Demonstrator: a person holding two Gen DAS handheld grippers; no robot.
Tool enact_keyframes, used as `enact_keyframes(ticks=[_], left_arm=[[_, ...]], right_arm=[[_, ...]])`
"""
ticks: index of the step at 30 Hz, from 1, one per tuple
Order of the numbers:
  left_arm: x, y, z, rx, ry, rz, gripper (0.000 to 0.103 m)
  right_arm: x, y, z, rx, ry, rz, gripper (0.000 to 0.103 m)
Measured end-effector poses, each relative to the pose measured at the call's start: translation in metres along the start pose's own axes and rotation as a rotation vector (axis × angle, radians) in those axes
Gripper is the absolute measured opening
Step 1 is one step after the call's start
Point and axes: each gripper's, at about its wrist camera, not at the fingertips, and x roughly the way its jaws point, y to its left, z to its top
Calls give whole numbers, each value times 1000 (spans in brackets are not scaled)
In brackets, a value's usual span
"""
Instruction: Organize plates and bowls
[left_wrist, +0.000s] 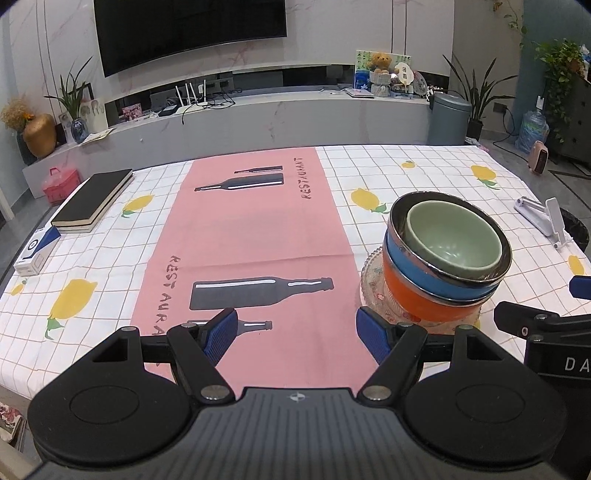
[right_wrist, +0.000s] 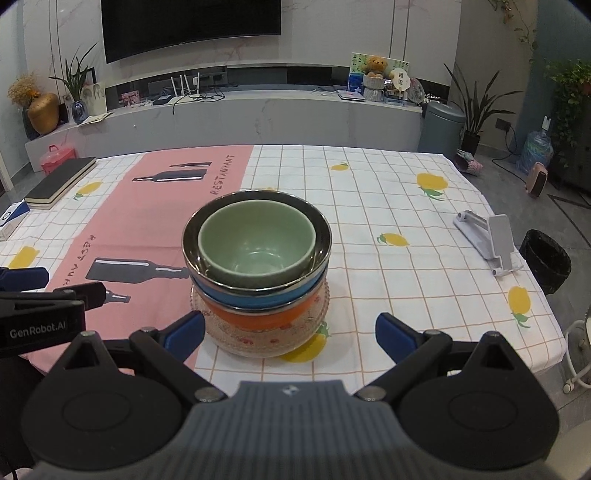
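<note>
Stack looks finished: green bowl (right_wrist: 256, 248) nested in steel-rimmed blue bowl (right_wrist: 258, 295), on orange bowl (right_wrist: 258, 318), all on glass plate (right_wrist: 236, 341) at desk (right_wrist: 406, 258) middle-right; left tongs (left_wrist: 297, 334) and right tongs (right_wrist: 290, 338) both wide, holding nothing; no loose dishes seen; likely little left.

Black linkages, silver rivets, grey ribbed housing — blue-padded jaws.
</note>
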Motion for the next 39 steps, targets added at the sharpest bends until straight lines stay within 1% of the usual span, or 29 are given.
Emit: enact_keyframes(ticks=[19,39], left_arm=[[6,-1,9,4,-4,3,86],[9,2,8,1,-5,1,86]], right_arm=[[5,1,3,-9,4,2,97],[8,4,5,-27,9,11,97]])
